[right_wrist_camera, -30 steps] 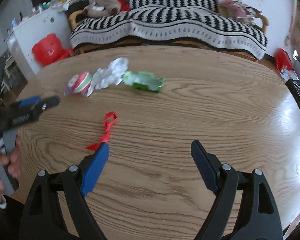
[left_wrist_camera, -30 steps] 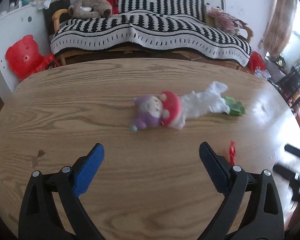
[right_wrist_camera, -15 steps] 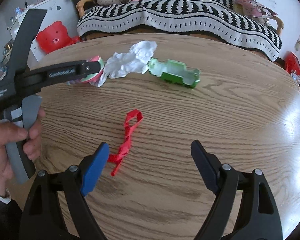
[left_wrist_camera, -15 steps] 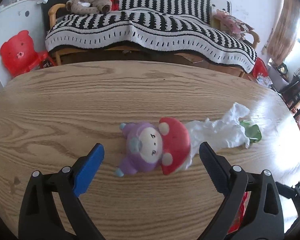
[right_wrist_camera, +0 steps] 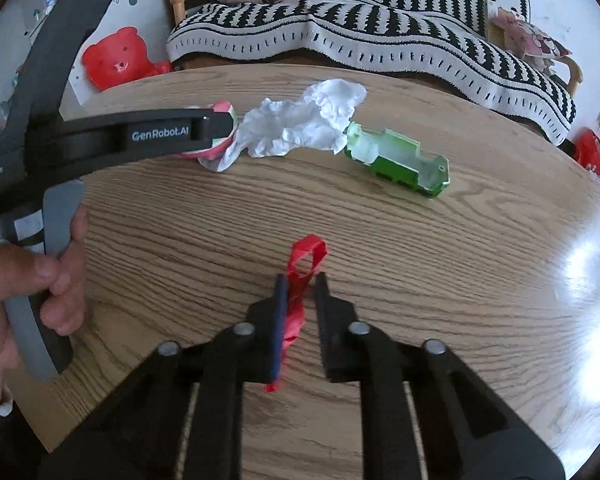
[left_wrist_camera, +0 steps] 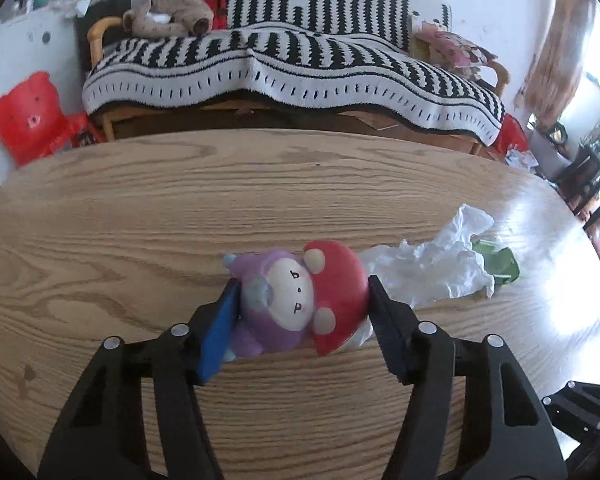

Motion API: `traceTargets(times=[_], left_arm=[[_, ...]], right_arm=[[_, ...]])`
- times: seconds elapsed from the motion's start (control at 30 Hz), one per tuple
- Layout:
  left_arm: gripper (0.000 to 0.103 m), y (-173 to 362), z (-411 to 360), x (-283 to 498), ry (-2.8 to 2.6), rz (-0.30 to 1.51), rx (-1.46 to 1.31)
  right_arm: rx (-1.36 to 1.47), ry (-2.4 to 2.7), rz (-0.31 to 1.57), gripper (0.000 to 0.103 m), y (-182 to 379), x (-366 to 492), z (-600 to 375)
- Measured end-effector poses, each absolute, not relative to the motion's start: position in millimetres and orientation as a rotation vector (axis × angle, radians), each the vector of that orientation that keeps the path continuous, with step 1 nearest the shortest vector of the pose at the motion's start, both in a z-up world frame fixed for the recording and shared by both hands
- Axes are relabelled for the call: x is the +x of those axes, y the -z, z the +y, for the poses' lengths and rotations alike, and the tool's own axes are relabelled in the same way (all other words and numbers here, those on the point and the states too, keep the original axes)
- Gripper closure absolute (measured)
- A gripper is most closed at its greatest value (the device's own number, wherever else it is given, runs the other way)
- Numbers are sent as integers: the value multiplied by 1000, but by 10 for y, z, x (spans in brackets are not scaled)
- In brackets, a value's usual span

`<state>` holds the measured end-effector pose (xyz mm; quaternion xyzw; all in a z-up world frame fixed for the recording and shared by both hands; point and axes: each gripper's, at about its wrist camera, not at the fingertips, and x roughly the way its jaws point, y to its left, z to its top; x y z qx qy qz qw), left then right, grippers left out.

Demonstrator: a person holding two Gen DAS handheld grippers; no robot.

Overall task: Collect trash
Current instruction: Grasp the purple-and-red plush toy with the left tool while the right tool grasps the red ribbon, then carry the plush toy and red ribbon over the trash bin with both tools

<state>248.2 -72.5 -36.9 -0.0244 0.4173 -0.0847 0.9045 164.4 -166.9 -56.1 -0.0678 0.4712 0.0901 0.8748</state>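
Observation:
On the wooden table (left_wrist_camera: 171,208) lies a purple toy figure with a red mushroom cap (left_wrist_camera: 291,304). My left gripper (left_wrist_camera: 304,282) is closing on it, both blue pads pressing its sides. Crumpled white paper (left_wrist_camera: 432,272) lies just right of the toy, with a green plastic piece (left_wrist_camera: 500,268) behind it. In the right wrist view my right gripper (right_wrist_camera: 300,278) is shut on a thin red ribbon (right_wrist_camera: 295,312), whose loop sticks out past the fingertips. The same paper (right_wrist_camera: 295,128) and the green plastic piece (right_wrist_camera: 400,160) lie farther back.
A person's hand (right_wrist_camera: 39,280) holds the left gripper's handle at the left of the right wrist view. Beyond the table's far edge stand a sofa with a black-and-white striped blanket (left_wrist_camera: 291,68) and a red bear-shaped chair (left_wrist_camera: 27,116).
Both grippers came down to the table and closed, the left one around the toy figure and the right one onto the red ribbon. Both stood wide open before.

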Motion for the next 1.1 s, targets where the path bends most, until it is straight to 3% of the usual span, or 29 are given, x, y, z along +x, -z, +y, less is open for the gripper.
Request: traceTargets(times=[0.53,1.1], left_arm=[[47,23,-527,2233,170,810,-104],[48,-324,-1444,1765,315,769,-33]], right_arm=[[-82,-172,922,92,261,1482,-1944],[30,-3,860,92,-140,850,-3233]])
